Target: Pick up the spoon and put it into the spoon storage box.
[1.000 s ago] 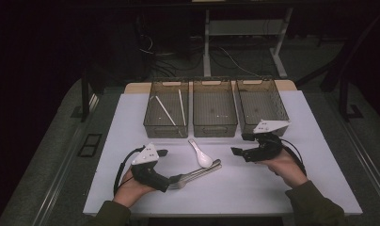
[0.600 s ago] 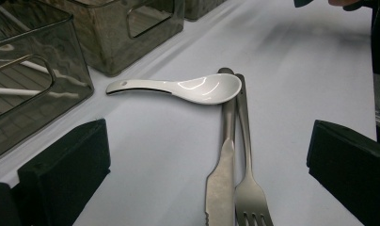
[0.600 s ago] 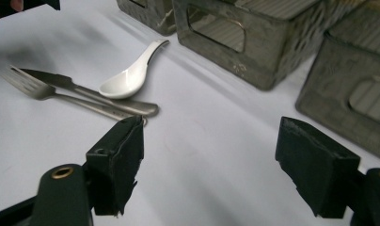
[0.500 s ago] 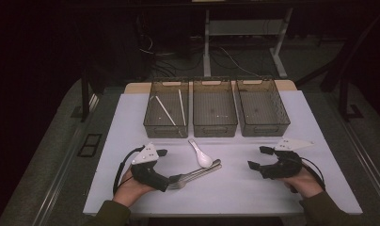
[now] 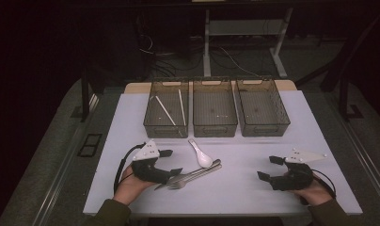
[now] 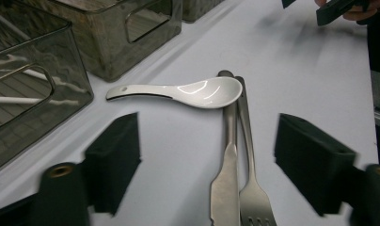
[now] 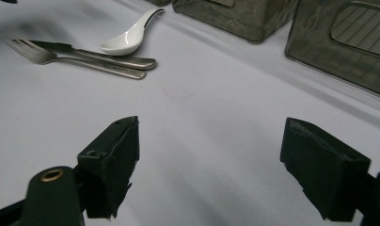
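While both pairs of tongs rest low over the white table [image 5: 254, 188], the cutlery lies right in front of the left gripper [image 5: 171, 162]: its jaws stand wide apart and hold nothing, and in the left gripper view the knife [image 6: 225, 183] and the fork [image 6: 251, 188] lie side by side, touching, between the two jaws, their handles running away from the tongs. Across the far ends of those handles lies the white spoon [image 6: 197, 92], its bowl resting against them and its handle pointing off to the left jaw's side, towards the grey bins [image 6: 33, 84].

The right gripper [image 5: 268, 168] is well apart from the cutlery, its jaws likewise spread wide and empty, with bare tabletop between them. From the right gripper view the knife [image 7: 91, 52], fork [image 7: 80, 62] and spoon [image 7: 127, 37] lie far ahead and off to the side of its left jaw.

Beyond both tongs stand three bins in a row; the one on the left gripper's side holds two pale sticks [image 5: 171, 110].
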